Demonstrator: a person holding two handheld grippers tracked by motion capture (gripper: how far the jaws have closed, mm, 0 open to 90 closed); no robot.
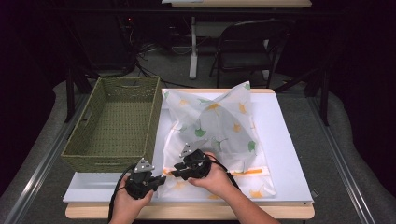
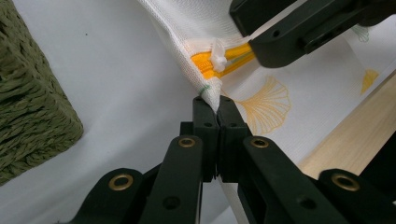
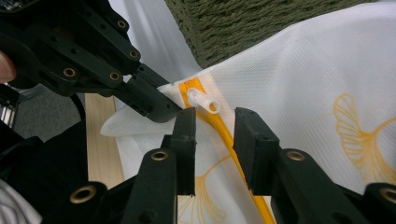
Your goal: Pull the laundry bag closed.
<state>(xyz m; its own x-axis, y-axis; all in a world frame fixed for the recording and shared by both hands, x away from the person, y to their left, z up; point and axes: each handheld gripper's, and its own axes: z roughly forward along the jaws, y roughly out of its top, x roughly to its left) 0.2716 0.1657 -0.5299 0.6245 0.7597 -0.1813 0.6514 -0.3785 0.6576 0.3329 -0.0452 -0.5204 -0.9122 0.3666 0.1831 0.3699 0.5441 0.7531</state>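
A white mesh bag (image 1: 219, 126) printed with yellow and green leaves lies on the white table top, its far part puffed up. An orange zipper (image 3: 224, 133) runs along its near edge and ends in a white pull (image 3: 204, 100) at the front-left corner. My left gripper (image 2: 217, 112) is shut on the bag's corner cloth just below the pull (image 2: 218, 55). My right gripper (image 3: 215, 121) is open, with one jaw on each side of the zipper just short of the pull. In the high view the left gripper (image 1: 159, 179) and right gripper (image 1: 176, 171) almost touch.
A green woven basket (image 1: 109, 161) stands on the table's left half, close to the bag's corner (image 3: 243, 23). The wooden table edge (image 1: 187, 211) runs just under the hands. A folding chair (image 1: 247, 44) stands beyond the table.
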